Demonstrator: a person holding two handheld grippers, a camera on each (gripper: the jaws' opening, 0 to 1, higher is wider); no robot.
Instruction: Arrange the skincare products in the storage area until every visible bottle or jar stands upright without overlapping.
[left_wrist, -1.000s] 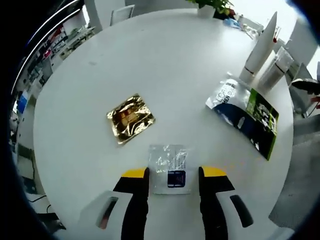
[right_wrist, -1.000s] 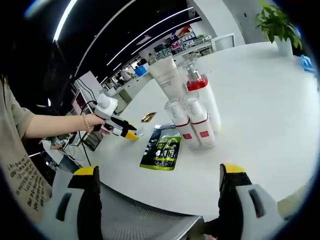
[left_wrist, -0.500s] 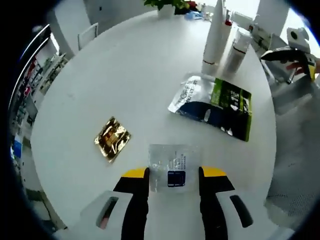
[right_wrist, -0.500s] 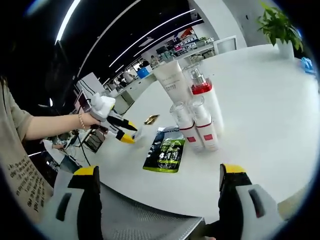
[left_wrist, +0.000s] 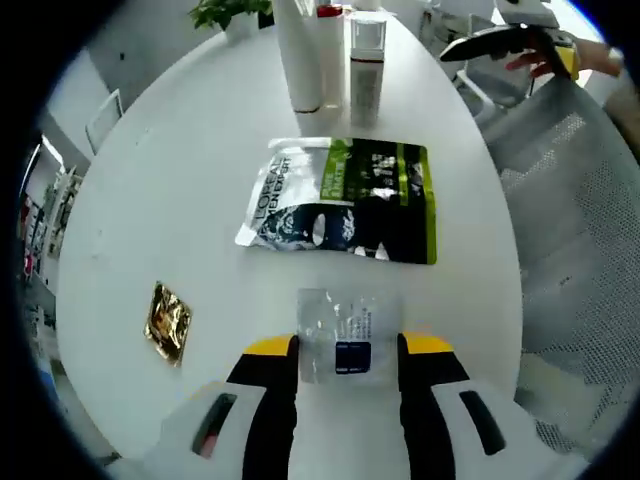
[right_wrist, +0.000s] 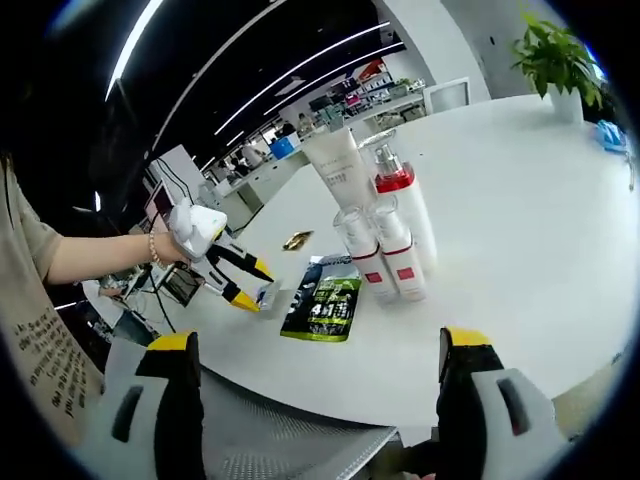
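The left gripper (left_wrist: 347, 347) pinches a clear sachet (left_wrist: 342, 340) near the tabletop (left_wrist: 180, 170) edge — placing it comes next — while the right gripper (right_wrist: 315, 350) gapes wide, empty.

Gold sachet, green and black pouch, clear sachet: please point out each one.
gold sachet (left_wrist: 167, 322): left gripper view, centre of the foil.
green and black pouch (left_wrist: 375, 200): left gripper view, its dark middle.
clear sachet (left_wrist: 345, 335): left gripper view, above its dark label.

Green-black pouch (left_wrist: 345, 203), gold sachet (left_wrist: 167, 322), white table (left_wrist: 170, 200).
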